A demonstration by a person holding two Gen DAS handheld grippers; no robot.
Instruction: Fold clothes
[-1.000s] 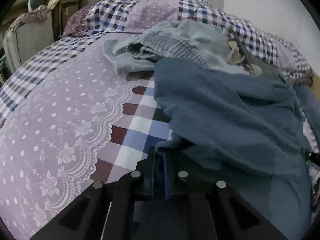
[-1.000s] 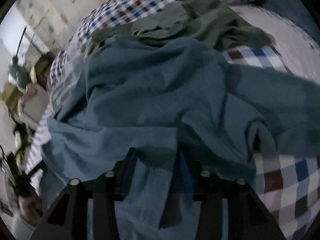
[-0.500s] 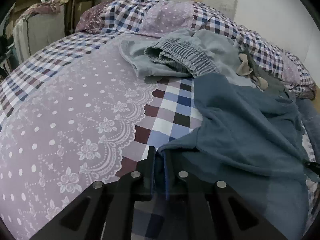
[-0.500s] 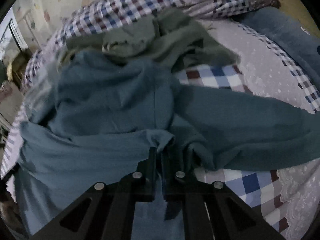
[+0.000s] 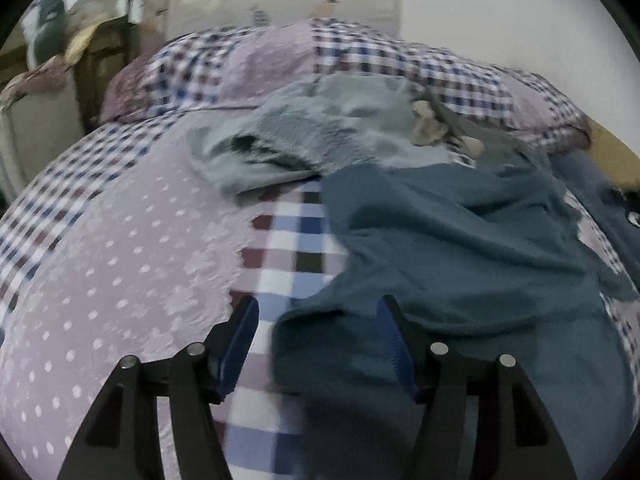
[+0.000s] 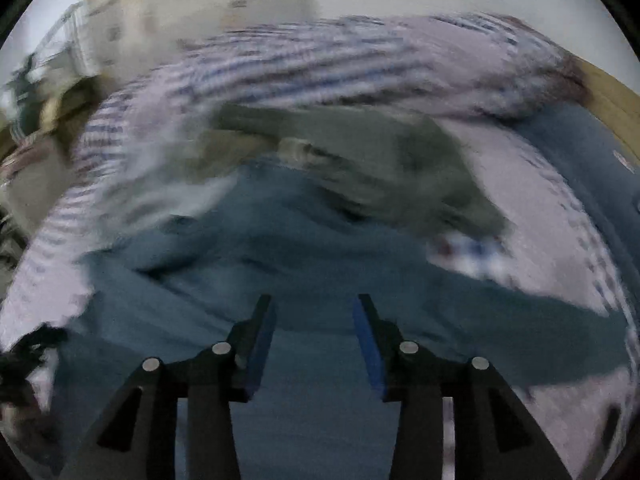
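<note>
Left gripper (image 5: 318, 308): jaws spread wide, nothing between them, held over the near edge of the blue garment (image 5: 460, 248). Right gripper (image 6: 314, 306): jaws likewise spread and empty, above the same blue garment (image 6: 280, 248), which lies crumpled on the bedspread (image 5: 120, 264), right of its checked middle panel. Beyond it, a grey garment (image 5: 320, 132) lies bunched at centre. An olive garment (image 6: 380, 152) lies further right. Checked pillows (image 5: 280, 60) sit at the far end against the wall. The right view is heavily blurred. No legible brand, label or writing found.
</note>
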